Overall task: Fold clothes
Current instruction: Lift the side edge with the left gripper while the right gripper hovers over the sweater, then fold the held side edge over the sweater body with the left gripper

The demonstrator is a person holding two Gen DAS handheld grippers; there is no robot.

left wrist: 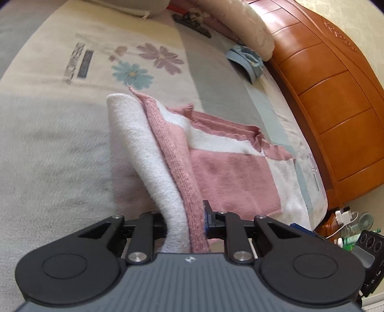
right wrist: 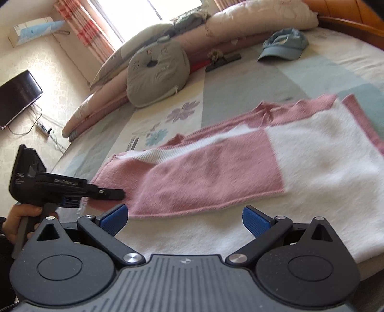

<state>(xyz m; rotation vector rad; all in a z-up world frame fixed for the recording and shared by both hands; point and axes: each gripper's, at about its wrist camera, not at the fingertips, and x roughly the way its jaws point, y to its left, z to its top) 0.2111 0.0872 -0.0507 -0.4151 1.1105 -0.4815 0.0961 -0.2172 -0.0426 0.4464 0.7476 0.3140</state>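
A pink and white sweater (right wrist: 240, 168) is spread on the bed (right wrist: 240, 91), just ahead of the right gripper (right wrist: 184, 219), whose fingers are held wide apart with nothing between them. One edge is lifted and pinched tight by the left gripper (left wrist: 186, 223). A blue cap (right wrist: 283, 44) is seen far ahead.

Light: daylight streaming from window (right wrist: 153, 9), overexposing it | Blur: motion smearing bedspread (left wrist: 48, 148) and sweater (right wrist: 216, 172) | Distortion: fisheye bending headboard (left wrist: 336, 96), corners vignetting dark
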